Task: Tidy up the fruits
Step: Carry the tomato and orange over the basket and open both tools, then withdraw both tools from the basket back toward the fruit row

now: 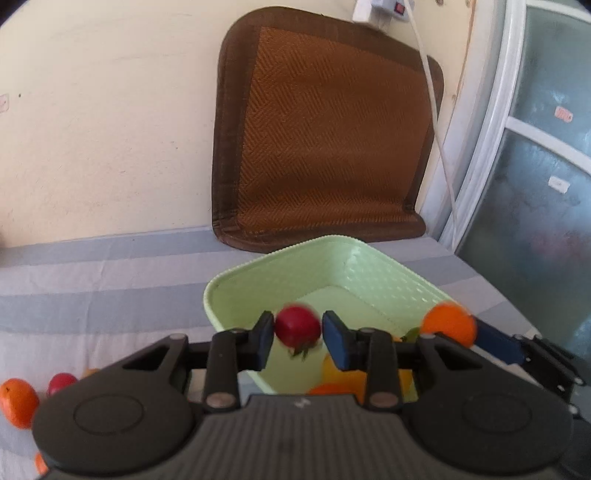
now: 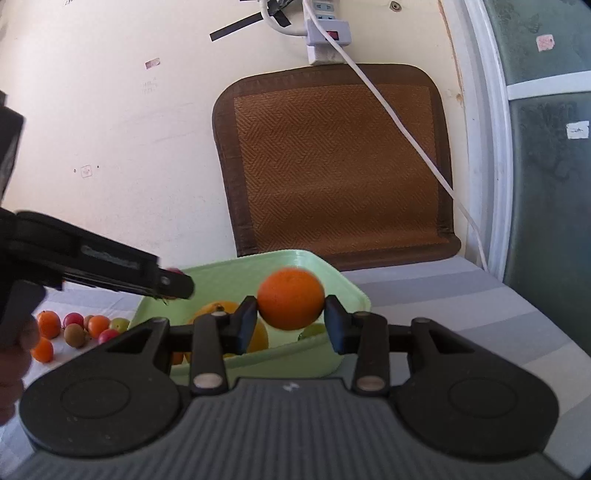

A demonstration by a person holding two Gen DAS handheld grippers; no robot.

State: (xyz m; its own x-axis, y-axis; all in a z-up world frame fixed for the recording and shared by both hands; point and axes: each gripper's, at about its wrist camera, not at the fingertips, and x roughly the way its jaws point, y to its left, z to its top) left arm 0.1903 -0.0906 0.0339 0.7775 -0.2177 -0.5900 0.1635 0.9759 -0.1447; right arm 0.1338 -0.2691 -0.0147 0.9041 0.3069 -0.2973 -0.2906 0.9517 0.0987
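Observation:
A light green basket [image 1: 369, 269] stands on the striped sheet; it also shows in the right wrist view [image 2: 343, 291]. My left gripper [image 1: 298, 334] is shut on a small red fruit [image 1: 297, 325] with green leaves, held above the basket's near part. My right gripper [image 2: 291, 319] is shut on an orange [image 2: 291, 298], held above the basket's near rim; that orange also shows at the right of the left wrist view [image 1: 448, 322]. Orange and yellow fruits [image 2: 221, 310] lie inside the basket. Several loose fruits [image 2: 74, 328] lie on the sheet left of the basket.
A brown woven mat [image 1: 325, 136] leans against the cream wall behind the basket. A white cable [image 2: 406, 129] hangs from a power strip [image 2: 325, 33] across it. A glass door frame [image 2: 498, 147] is at the right. An orange [image 1: 16, 402] lies at far left.

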